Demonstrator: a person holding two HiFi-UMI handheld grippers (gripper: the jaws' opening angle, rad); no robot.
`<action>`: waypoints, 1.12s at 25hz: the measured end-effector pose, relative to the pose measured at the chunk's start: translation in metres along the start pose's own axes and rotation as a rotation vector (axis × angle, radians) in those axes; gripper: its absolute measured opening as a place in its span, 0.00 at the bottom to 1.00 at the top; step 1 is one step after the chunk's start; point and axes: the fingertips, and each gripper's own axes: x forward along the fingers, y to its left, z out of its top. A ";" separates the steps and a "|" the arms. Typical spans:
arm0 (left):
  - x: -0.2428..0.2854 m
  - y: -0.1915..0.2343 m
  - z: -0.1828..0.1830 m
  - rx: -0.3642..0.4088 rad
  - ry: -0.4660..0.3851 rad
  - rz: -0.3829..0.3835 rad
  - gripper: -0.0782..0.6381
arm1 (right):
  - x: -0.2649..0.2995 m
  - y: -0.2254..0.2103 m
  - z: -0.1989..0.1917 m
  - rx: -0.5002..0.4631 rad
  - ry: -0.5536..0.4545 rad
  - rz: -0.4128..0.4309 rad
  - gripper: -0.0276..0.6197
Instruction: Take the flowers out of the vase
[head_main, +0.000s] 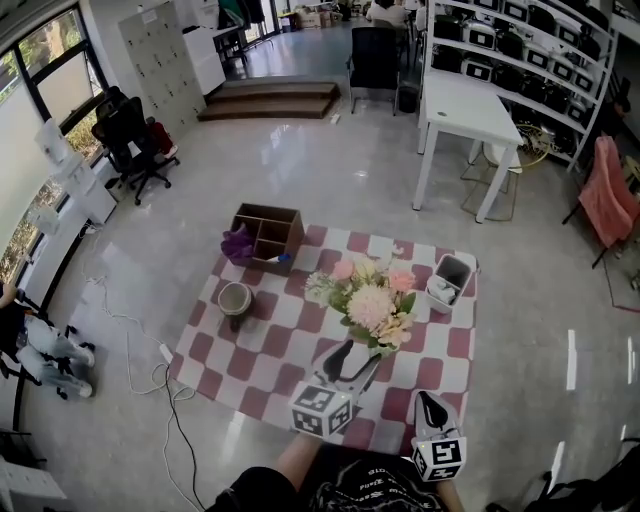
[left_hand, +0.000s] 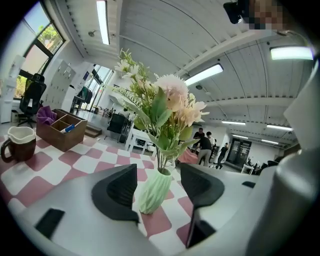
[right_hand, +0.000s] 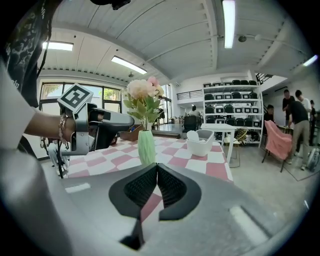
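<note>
Overhead, in the head view, the flowers (head_main: 372, 300) stand in the pale green vase (head_main: 357, 360) on the checked cloth (head_main: 250, 350). The left gripper (head_main: 352, 358) reaches to the vase, and the right gripper (head_main: 430, 402) is just nearer the person. In the left gripper view, the jaws stand apart with the vase between them, neither pad pressing on it. In the right gripper view, the jaws are closed together on nothing, and the vase stands well beyond them.
</note>
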 end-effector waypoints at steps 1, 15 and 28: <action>0.002 0.000 0.001 -0.002 0.002 -0.008 0.47 | 0.000 0.000 -0.002 0.002 0.004 -0.004 0.05; 0.033 -0.011 0.023 0.068 -0.001 -0.070 0.57 | 0.000 -0.005 -0.010 0.002 0.030 -0.062 0.05; 0.049 -0.014 0.038 0.082 -0.071 -0.103 0.57 | 0.008 -0.001 -0.019 -0.027 0.077 -0.043 0.05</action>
